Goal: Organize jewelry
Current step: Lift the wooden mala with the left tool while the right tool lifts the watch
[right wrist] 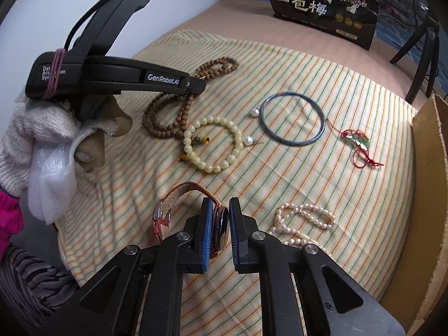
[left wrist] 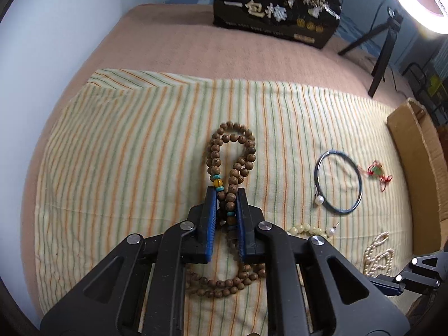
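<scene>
My left gripper is shut on a long brown wooden bead strand that lies on the striped cloth; it also shows from the side in the right wrist view, over the same beads. My right gripper is shut on a watch with an orange-brown strap, held on edge just above the cloth. A pale yellow bead bracelet, a blue bangle, a red-corded green pendant and a pearl strand lie around.
An open cardboard box stands at the right edge of the cloth. A black printed bag stands at the back. Tripod legs stand at the back right. A loose pearl earring lies by the yellow bracelet.
</scene>
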{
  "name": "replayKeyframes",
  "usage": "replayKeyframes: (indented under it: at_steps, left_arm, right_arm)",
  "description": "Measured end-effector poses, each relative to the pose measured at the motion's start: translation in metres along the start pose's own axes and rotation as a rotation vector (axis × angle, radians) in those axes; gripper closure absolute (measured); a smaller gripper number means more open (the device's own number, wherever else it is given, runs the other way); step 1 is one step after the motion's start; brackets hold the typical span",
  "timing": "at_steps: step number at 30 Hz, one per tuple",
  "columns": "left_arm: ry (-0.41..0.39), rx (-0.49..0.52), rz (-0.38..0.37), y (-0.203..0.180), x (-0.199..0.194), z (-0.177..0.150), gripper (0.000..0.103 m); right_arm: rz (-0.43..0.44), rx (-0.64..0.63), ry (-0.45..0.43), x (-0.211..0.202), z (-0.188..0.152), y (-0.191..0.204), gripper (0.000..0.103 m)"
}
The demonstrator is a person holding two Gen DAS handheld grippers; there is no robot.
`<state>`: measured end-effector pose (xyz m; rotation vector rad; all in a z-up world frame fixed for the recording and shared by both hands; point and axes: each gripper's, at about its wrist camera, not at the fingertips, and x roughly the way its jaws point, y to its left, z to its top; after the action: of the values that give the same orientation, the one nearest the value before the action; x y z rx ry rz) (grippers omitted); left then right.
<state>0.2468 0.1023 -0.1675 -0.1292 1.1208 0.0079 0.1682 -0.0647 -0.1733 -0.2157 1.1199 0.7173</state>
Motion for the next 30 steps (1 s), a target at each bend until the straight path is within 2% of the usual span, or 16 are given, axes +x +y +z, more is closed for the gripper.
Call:
replayKeyframes:
  at_steps: [4, 5, 20, 30]
  left_arm:
    - [-0.038, -0.030, -0.013, 0.008, -0.016, 0.003, 0.092]
    - [-0.047, -0.031, -0.013, 0.009, -0.021, 0.003, 0.099]
    - [-0.197, -0.075, -0.048, 0.017, -0.090, 0.002, 0.099]
    - [-0.320, -0.065, -0.101, -0.002, -0.146, 0.001, 0.099]
  right_arm:
    - [-0.001, 0.003, -0.024, -0.011, 0.001, -0.002, 0.093]
    - [-0.003, 0.002, -0.029, -0.014, 0.000, -0.002, 0.093]
    - [-0.032, -0.001, -0.108, -0.052, 0.004, -0.010, 0.093]
    - [-0.057, 0.015, -0.178, -0.089, 0.000, -0.012, 0.093]
